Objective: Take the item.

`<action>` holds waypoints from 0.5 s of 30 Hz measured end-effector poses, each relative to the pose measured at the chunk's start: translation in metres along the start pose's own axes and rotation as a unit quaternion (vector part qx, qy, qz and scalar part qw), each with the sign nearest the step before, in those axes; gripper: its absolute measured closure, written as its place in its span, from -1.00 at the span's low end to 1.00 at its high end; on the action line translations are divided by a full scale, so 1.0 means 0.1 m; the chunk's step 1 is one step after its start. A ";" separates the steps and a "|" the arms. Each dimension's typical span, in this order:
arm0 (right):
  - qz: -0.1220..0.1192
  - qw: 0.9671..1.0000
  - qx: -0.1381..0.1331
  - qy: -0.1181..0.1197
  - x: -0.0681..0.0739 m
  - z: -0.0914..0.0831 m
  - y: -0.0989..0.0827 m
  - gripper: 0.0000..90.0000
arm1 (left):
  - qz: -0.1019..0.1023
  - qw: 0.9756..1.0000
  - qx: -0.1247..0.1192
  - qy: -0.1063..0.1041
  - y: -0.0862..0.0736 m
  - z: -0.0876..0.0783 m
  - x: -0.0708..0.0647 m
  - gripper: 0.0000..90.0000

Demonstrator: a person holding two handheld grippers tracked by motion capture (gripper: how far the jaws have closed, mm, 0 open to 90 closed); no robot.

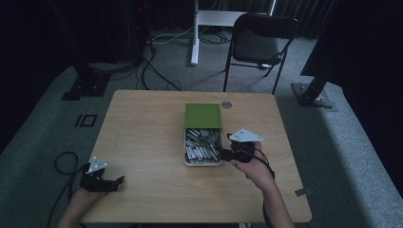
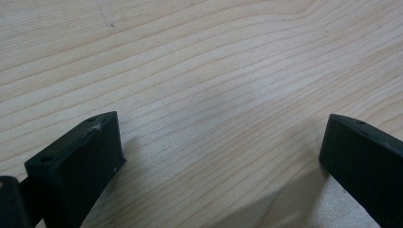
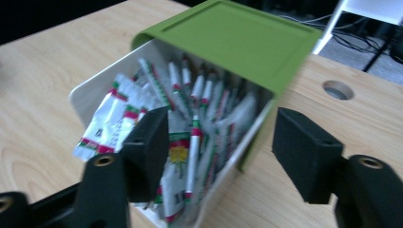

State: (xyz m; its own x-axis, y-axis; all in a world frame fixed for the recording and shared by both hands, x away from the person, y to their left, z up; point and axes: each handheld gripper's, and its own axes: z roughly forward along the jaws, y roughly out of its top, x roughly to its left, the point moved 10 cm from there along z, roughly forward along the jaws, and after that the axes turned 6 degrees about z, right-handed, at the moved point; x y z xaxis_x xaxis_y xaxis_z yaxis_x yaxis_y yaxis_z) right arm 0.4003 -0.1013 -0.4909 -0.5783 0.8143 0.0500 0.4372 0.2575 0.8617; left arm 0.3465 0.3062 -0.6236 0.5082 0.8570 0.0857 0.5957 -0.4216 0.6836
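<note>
A white box [image 1: 203, 164] stands in the middle of the wooden table [image 1: 142, 128], with a green lid [image 1: 203, 115] slid back over its far half. Several red, green and white packets [image 1: 202, 145] fill it. My right gripper [image 1: 223, 153] reaches in from the box's right side. In the right gripper view the box's near wall [image 3: 90, 92], the lid [image 3: 233, 38] and the packets [image 3: 185, 123] lie close. The right gripper [image 3: 221, 142] is open, one jaw over the packets and one outside the box's right wall. My left gripper [image 1: 116, 183] rests open at the front left corner, over bare wood [image 2: 221, 152].
A round cable hole [image 1: 226, 104] sits in the table just behind the lid. A black folding chair [image 1: 261, 40] and a white desk leg [image 1: 195, 33] stand on the carpet beyond the table. A black cable loop [image 1: 64, 164] lies on the floor at the left.
</note>
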 end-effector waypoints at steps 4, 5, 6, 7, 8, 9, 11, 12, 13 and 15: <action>-0.010 0.999 0.015 0.042 0.19 0.09 -0.06 0.03 | 0.001 1.000 0.001 0.000 0.00 0.00 0.00 -0.97; -0.011 0.998 0.023 0.049 0.22 0.11 -0.08 0.05 | 0.001 1.000 0.001 0.000 0.00 0.00 0.00 -0.97; -0.016 0.998 0.030 0.051 0.24 0.13 -0.11 0.09 | 0.001 1.000 0.001 0.000 0.00 0.00 0.00 -0.97; -0.020 0.998 0.031 0.052 0.25 0.14 -0.12 0.17 | 0.000 1.000 0.000 0.000 0.00 0.00 0.00 -0.97; -0.020 0.998 0.031 0.056 0.27 0.15 -0.13 0.24 | 0.000 1.000 0.000 0.000 0.00 0.00 0.00 -0.97; -0.017 0.998 0.033 0.056 0.29 0.17 -0.15 0.30 | 0.000 1.000 0.000 0.000 0.00 0.00 0.00 -0.97; -0.027 0.998 0.039 0.042 0.27 0.20 -0.19 0.39 | 0.000 1.000 0.000 0.000 0.00 0.00 0.00 -0.97; -0.027 0.998 0.039 0.038 0.26 0.21 -0.20 0.44 | 0.000 1.000 0.000 0.000 0.00 0.00 0.00 -0.97; -0.024 0.998 0.040 0.039 0.27 0.22 -0.21 0.47 | 0.000 1.000 0.000 0.000 0.00 0.00 0.00 -0.97; -0.027 0.998 0.041 0.031 0.27 0.25 -0.24 0.56 | 0.000 1.000 0.000 0.000 0.00 0.00 0.00 -0.97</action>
State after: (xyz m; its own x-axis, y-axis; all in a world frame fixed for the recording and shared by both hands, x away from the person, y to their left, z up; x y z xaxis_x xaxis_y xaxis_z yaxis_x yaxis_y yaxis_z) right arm 0.3916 -0.0730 -0.5227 -0.6433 0.7646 0.0380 0.4580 0.3446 0.8194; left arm 0.3465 0.3062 -0.6236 0.5084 0.8568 0.0860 0.5958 -0.4222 0.6832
